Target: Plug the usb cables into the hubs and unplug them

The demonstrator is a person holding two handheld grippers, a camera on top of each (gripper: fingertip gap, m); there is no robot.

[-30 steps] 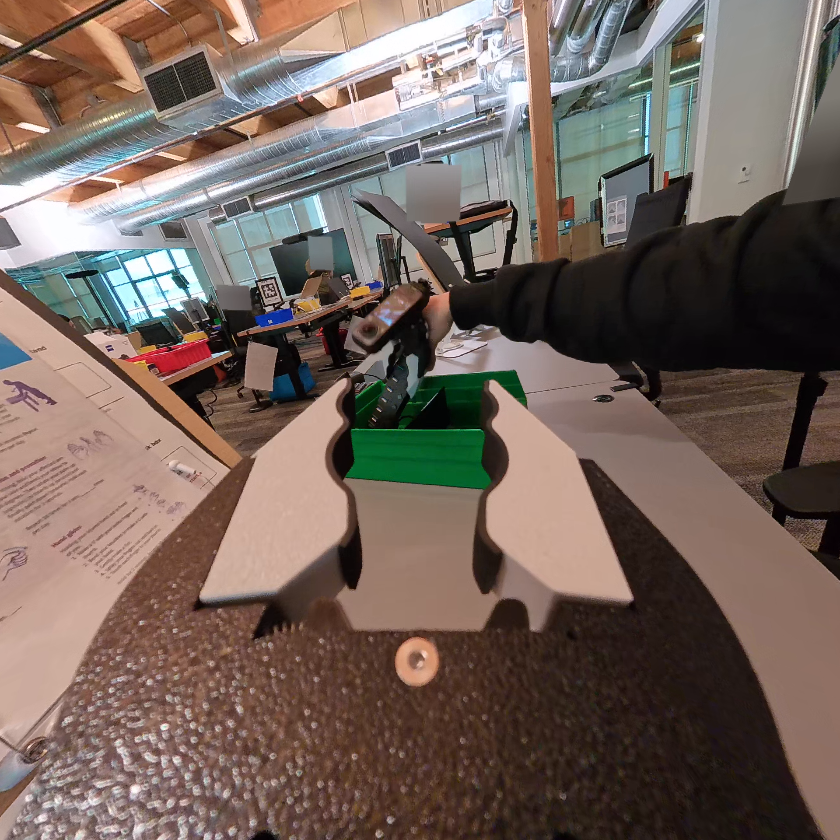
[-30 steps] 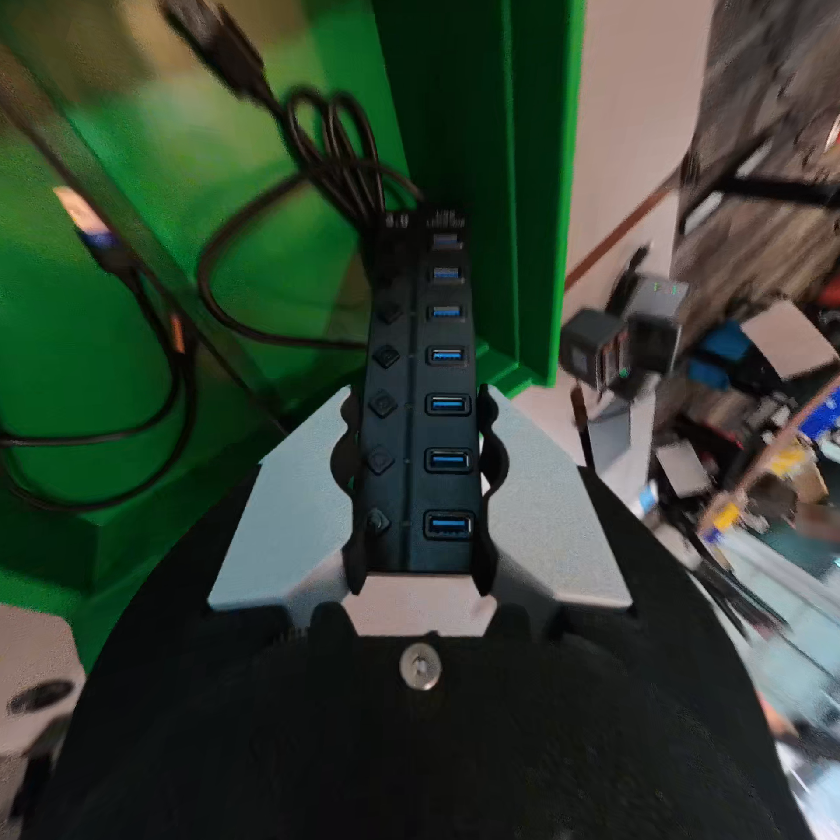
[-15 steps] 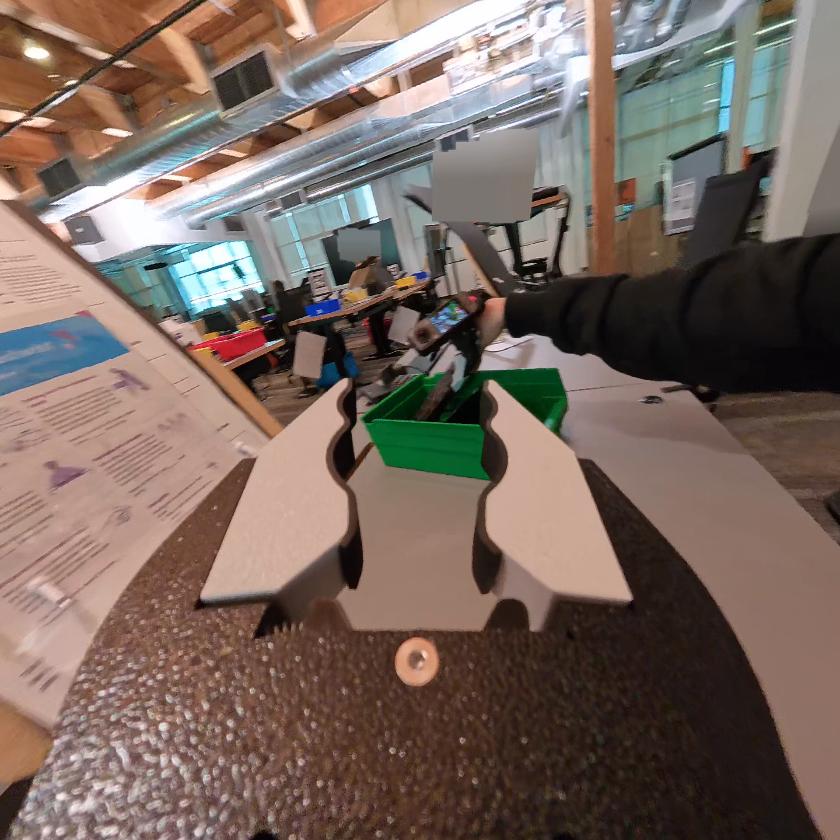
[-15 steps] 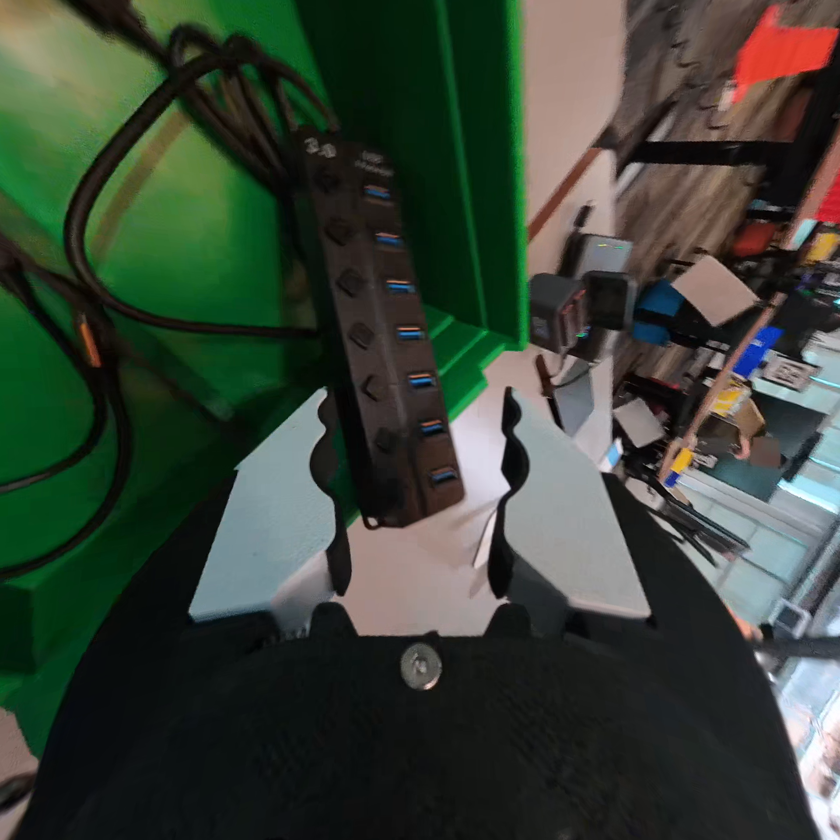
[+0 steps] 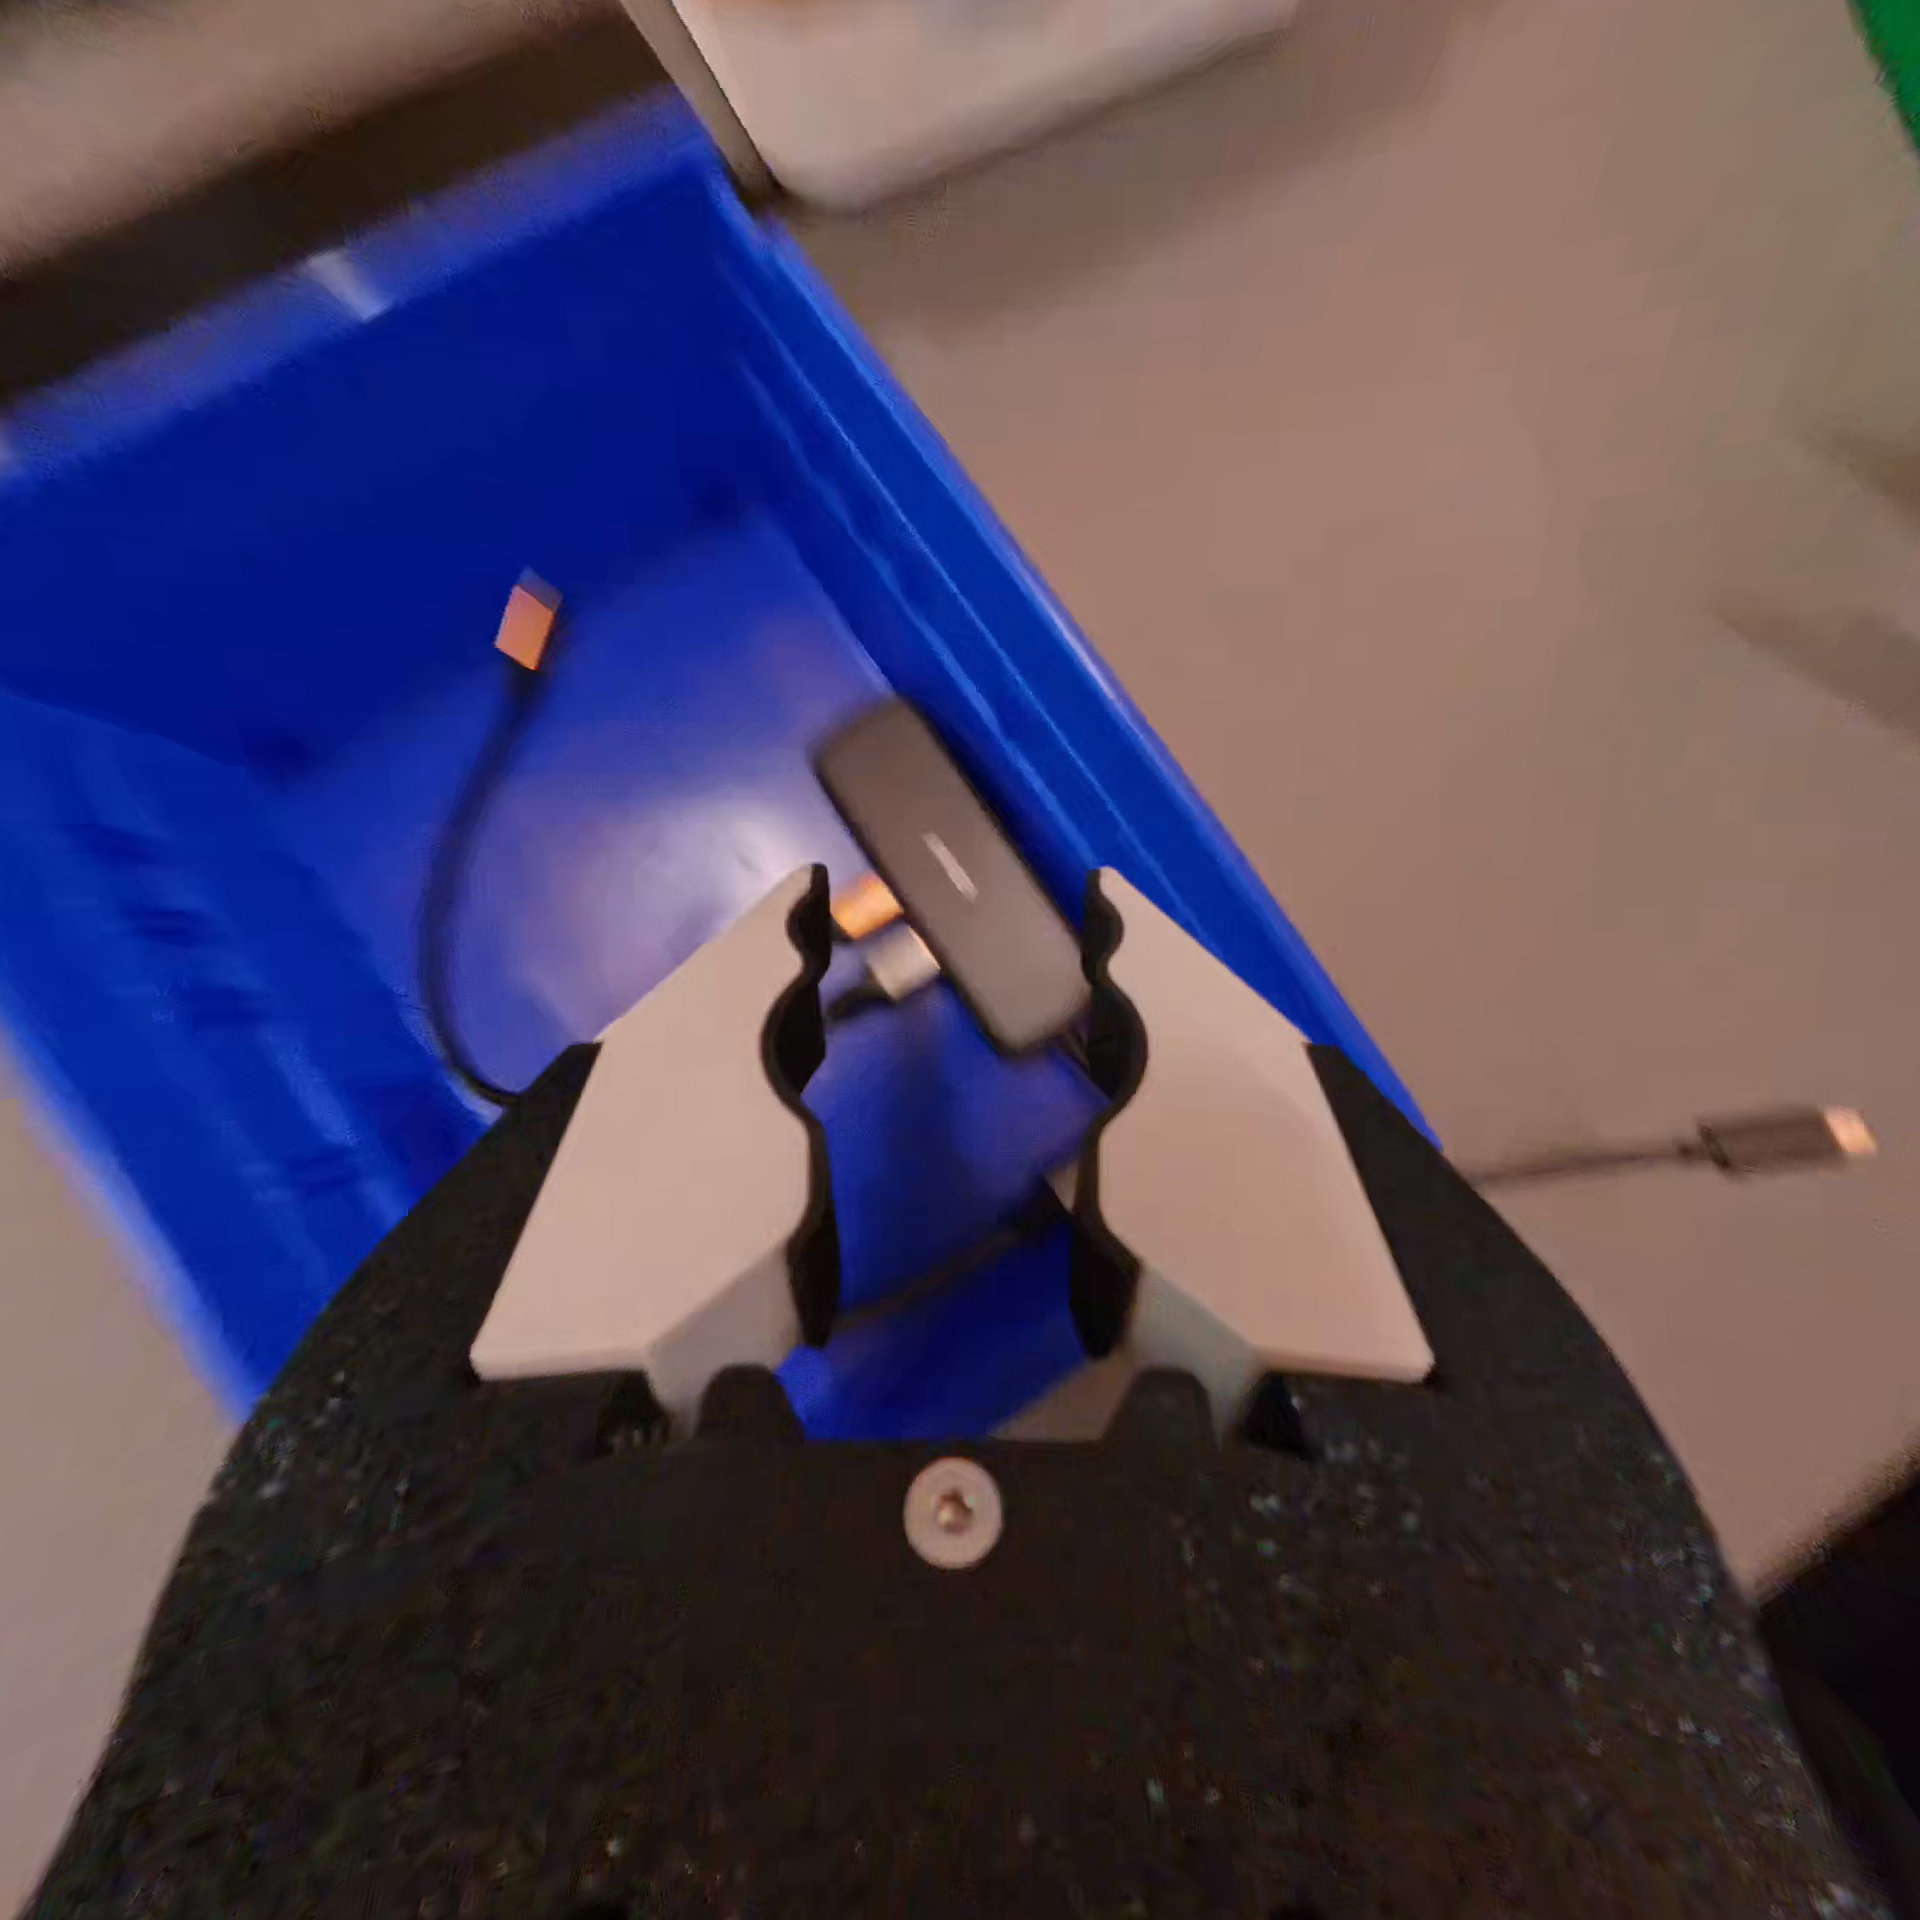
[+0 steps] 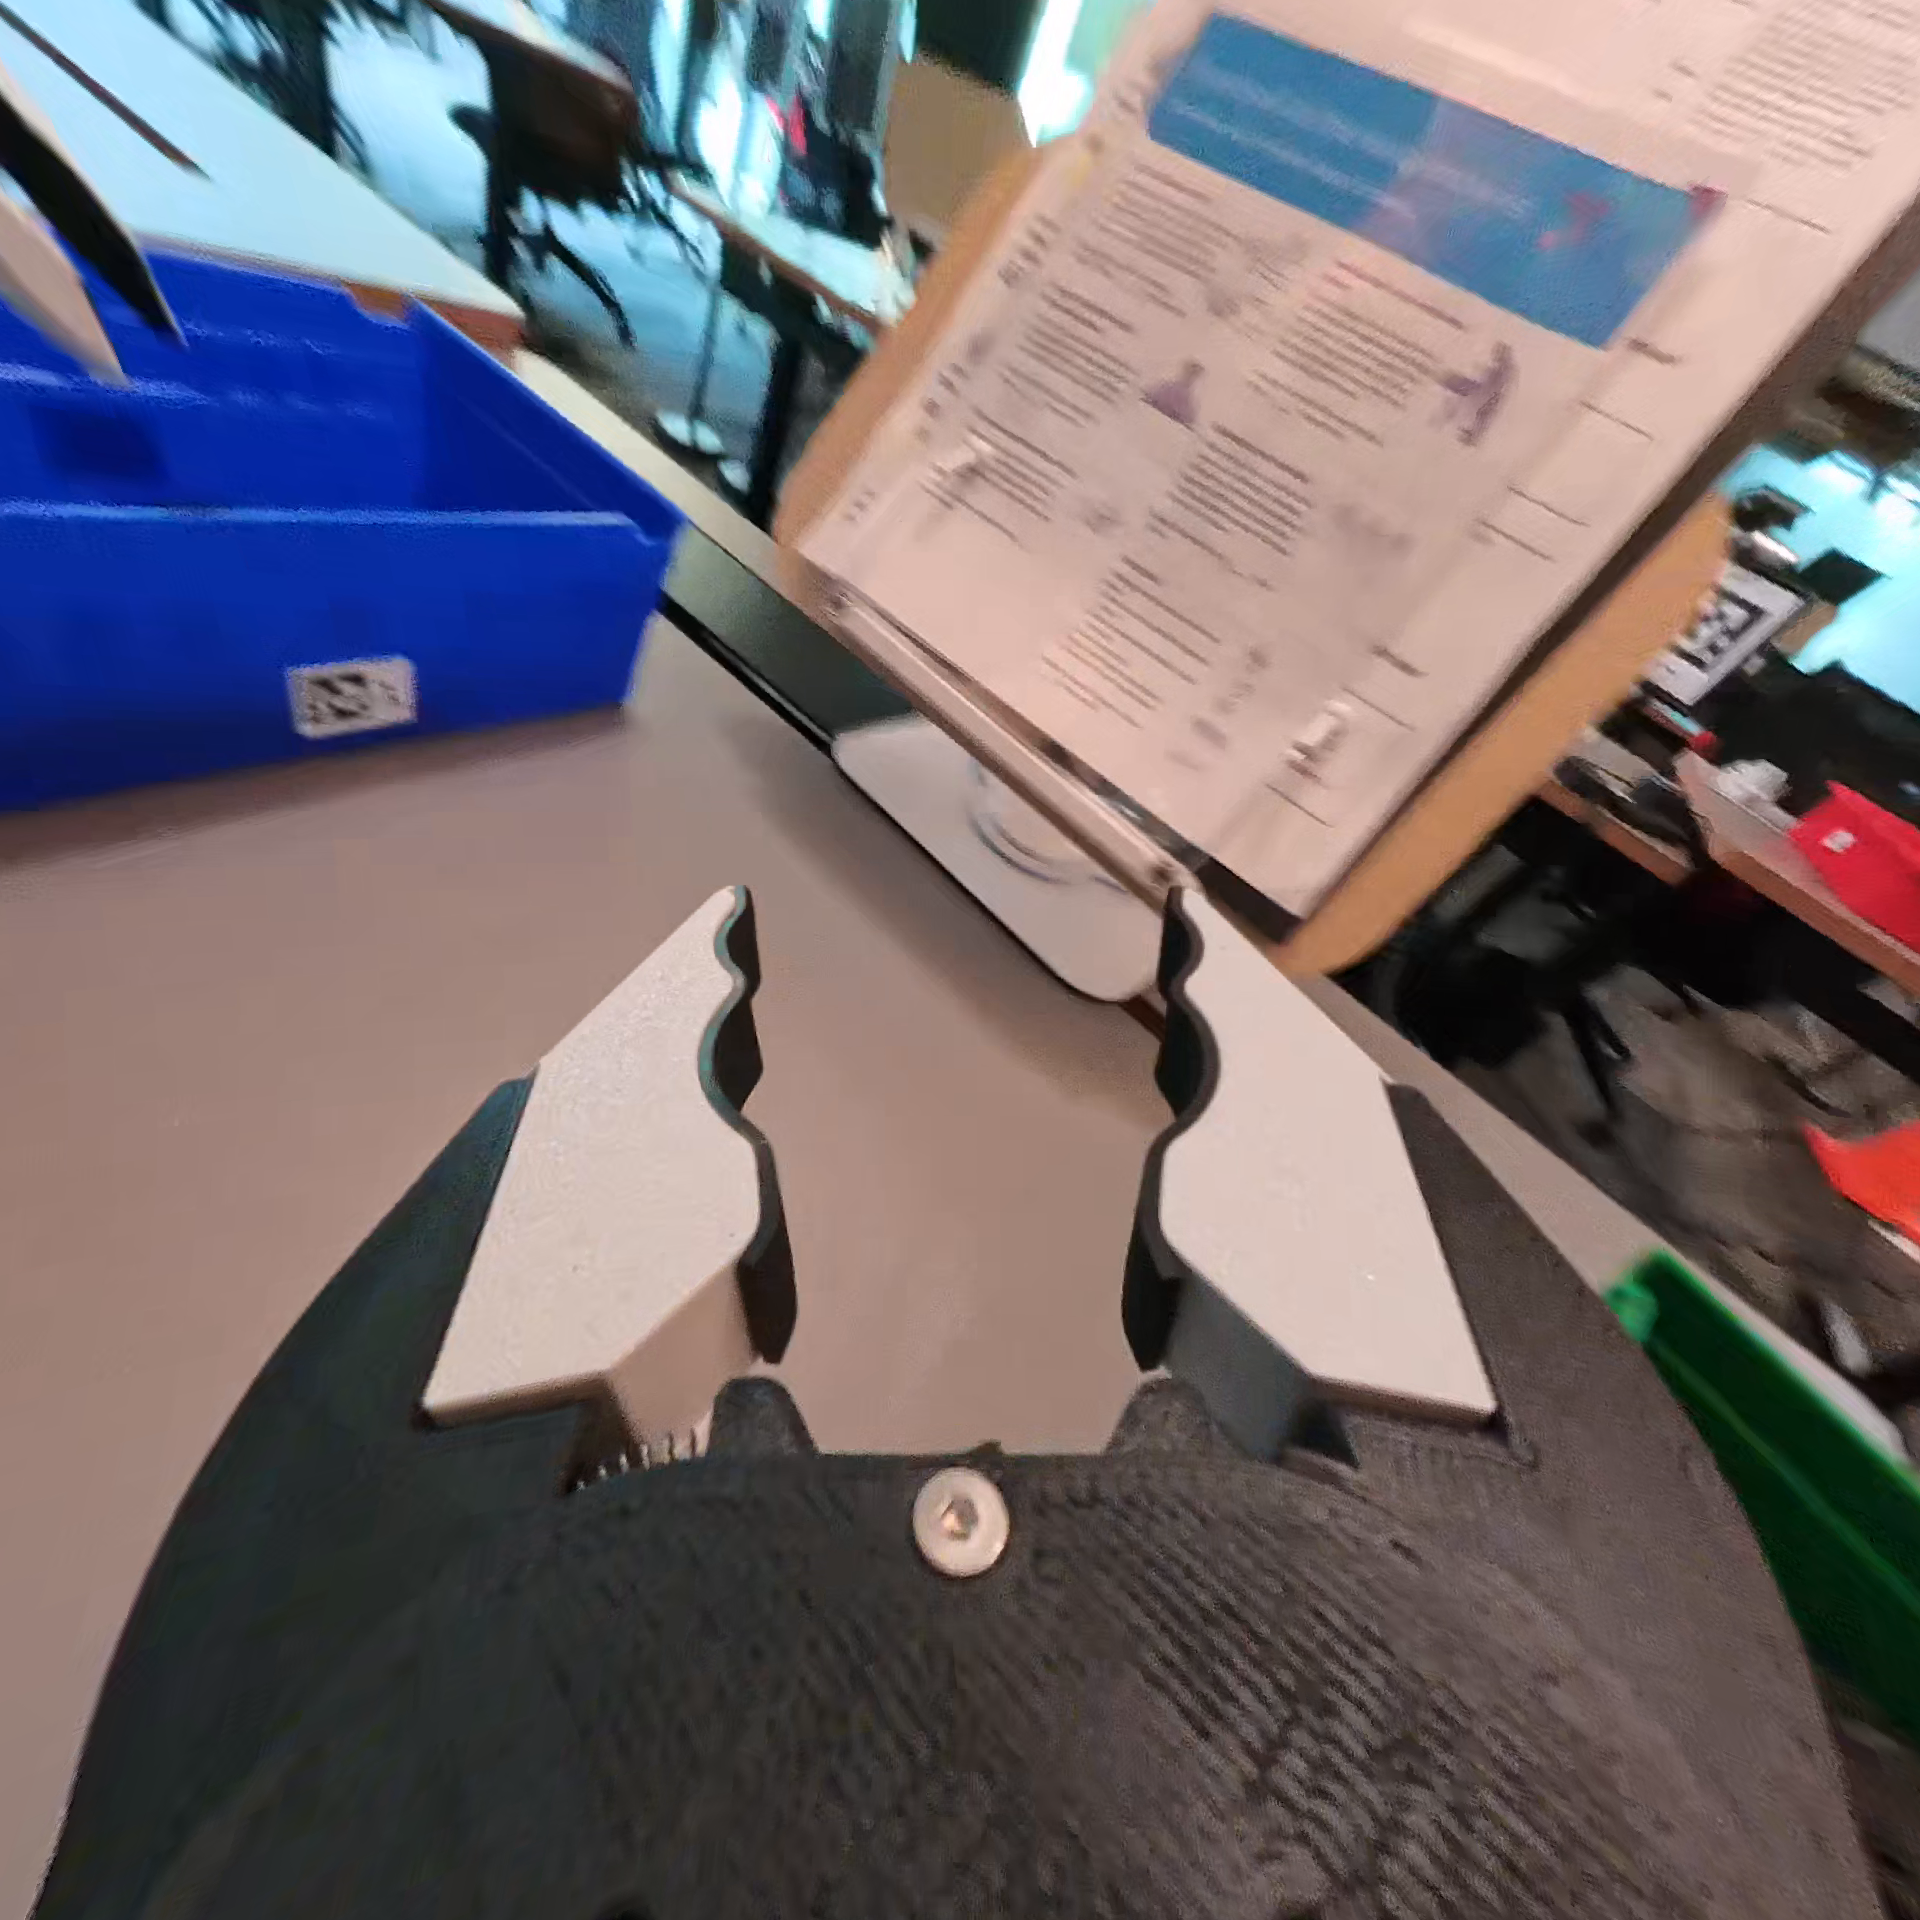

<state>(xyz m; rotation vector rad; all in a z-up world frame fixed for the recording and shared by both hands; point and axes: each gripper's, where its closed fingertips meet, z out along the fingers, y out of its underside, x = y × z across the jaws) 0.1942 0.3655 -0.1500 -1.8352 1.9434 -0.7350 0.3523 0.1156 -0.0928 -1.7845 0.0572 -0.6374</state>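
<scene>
In the left wrist view I look down into a blue bin [image 5: 260,727]. A slim grey hub [image 5: 951,883] lies tilted against the bin's right wall, with its cable running back under my fingers. My left gripper [image 5: 956,881] is open above the hub and holds nothing. A thin black cable with a USB plug [image 5: 528,629] curls on the bin floor. Two more plugs [image 5: 883,935] lie beside the hub. A grey cable plug [image 5: 1766,1138] lies on the table outside the bin. My right gripper [image 6: 956,899] is open and empty over the bare table.
The right wrist view shows the blue bin [image 6: 312,582] at the left, with a finger of the other gripper [image 6: 52,239] above it. A leaning poster board [image 6: 1299,416] on a stand is ahead. A green bin's edge [image 6: 1766,1403] is at the lower right. The table [image 6: 312,987] is grey.
My right gripper let go of the black multi-port hub in the green bin and swung out over the table. My left gripper dropped from above the table to point down into the blue bin.
</scene>
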